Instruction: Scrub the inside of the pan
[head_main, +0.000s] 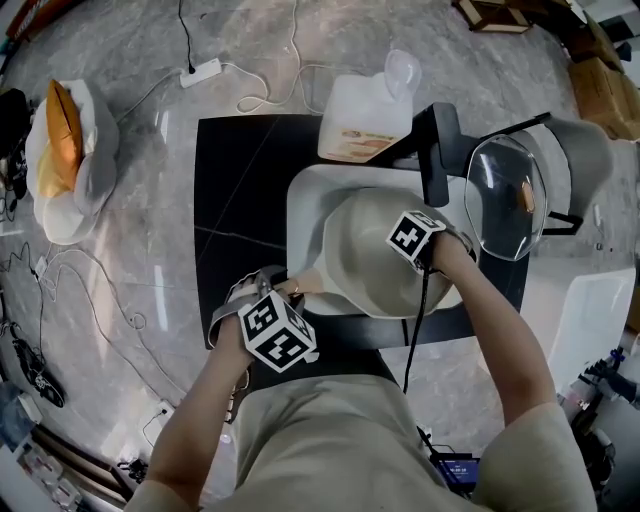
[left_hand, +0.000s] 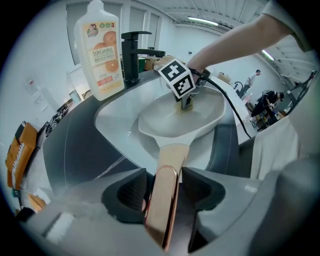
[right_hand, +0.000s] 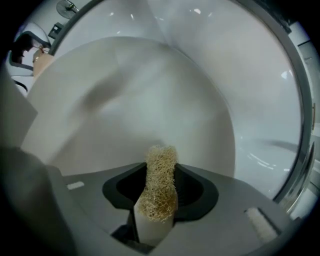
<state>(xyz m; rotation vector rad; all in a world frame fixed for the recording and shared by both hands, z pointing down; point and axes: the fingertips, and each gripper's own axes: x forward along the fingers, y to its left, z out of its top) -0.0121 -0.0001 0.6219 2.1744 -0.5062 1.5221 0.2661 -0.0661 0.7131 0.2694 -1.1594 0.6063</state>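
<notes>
A cream pan (head_main: 385, 262) rests tilted in the white sink (head_main: 305, 195); its bowl (left_hand: 182, 112) fills the right gripper view (right_hand: 150, 95). The rose-gold pan handle (left_hand: 162, 200) sticks toward me, and my left gripper (left_hand: 162, 192) is shut on it, seen at the sink's front left (head_main: 275, 325). My right gripper (head_main: 420, 240) reaches down inside the pan and is shut on a fibrous tan scrubber (right_hand: 160, 182), whose tip is close to the pan's inner wall. Whether the scrubber touches the wall cannot be told.
A bottle of orange dish soap (head_main: 365, 115) (left_hand: 100, 50) stands behind the sink beside a black tap (head_main: 440, 150) (left_hand: 136, 52). A glass lid (head_main: 505, 195) lies on the right of the dark counter (head_main: 235, 190). Cables and a bag lie on the floor to the left.
</notes>
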